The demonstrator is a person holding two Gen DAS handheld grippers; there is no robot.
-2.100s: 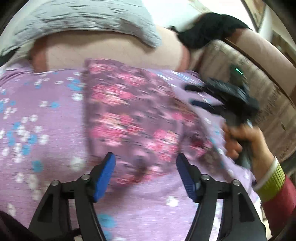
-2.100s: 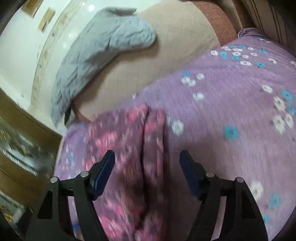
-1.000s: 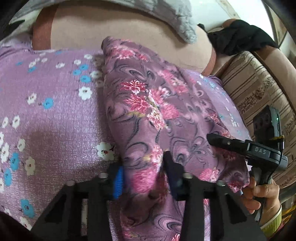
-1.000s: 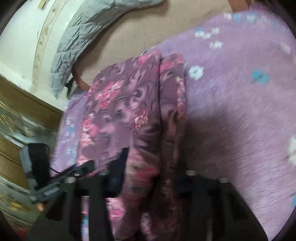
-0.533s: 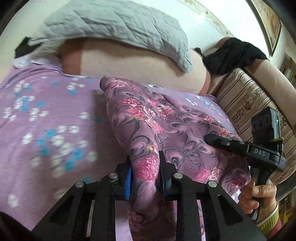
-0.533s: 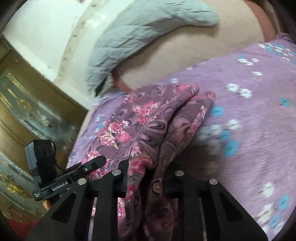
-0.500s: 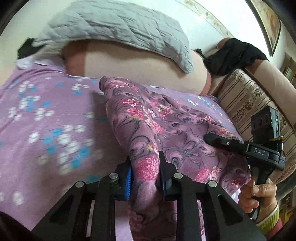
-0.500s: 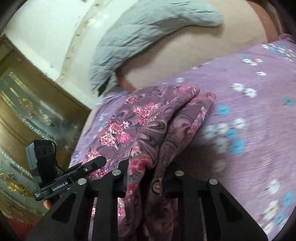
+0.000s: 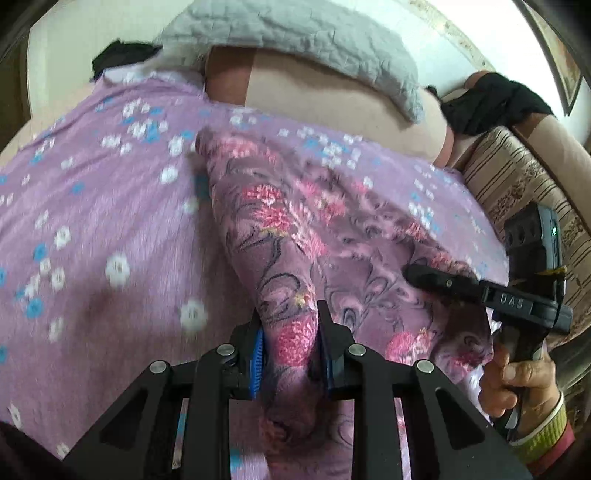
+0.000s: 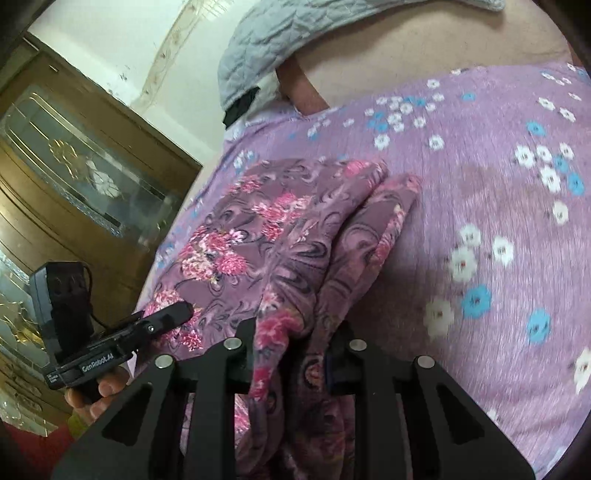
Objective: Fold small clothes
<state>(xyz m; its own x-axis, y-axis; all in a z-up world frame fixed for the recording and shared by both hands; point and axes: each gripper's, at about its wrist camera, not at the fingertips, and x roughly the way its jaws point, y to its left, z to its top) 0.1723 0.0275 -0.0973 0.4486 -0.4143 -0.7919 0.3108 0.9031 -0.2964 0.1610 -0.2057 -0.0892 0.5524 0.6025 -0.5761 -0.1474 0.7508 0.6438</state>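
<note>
A purple floral garment (image 9: 295, 229) lies folded lengthwise on a lilac flowered sheet (image 9: 92, 229). My left gripper (image 9: 290, 347) is shut on its near left corner and lifts it. My right gripper (image 10: 291, 354) is shut on the near right corner of the same garment (image 10: 258, 229). The right gripper also shows in the left wrist view (image 9: 480, 291), hand on its handle. The left gripper shows in the right wrist view (image 10: 147, 328). The near edge hangs between the two grippers; the far end rests on the sheet.
A grey quilted pillow (image 9: 295, 33) lies on the tan sofa back (image 9: 314, 92). A black cloth (image 9: 491, 103) sits on the striped armrest (image 9: 517, 177). A wooden glass-front cabinet (image 10: 74, 177) stands at the left in the right wrist view.
Both grippers closed on the garment's near corners and lifted them. Since half a second ago both views have shifted, and more sheet shows beyond the garment's far end.
</note>
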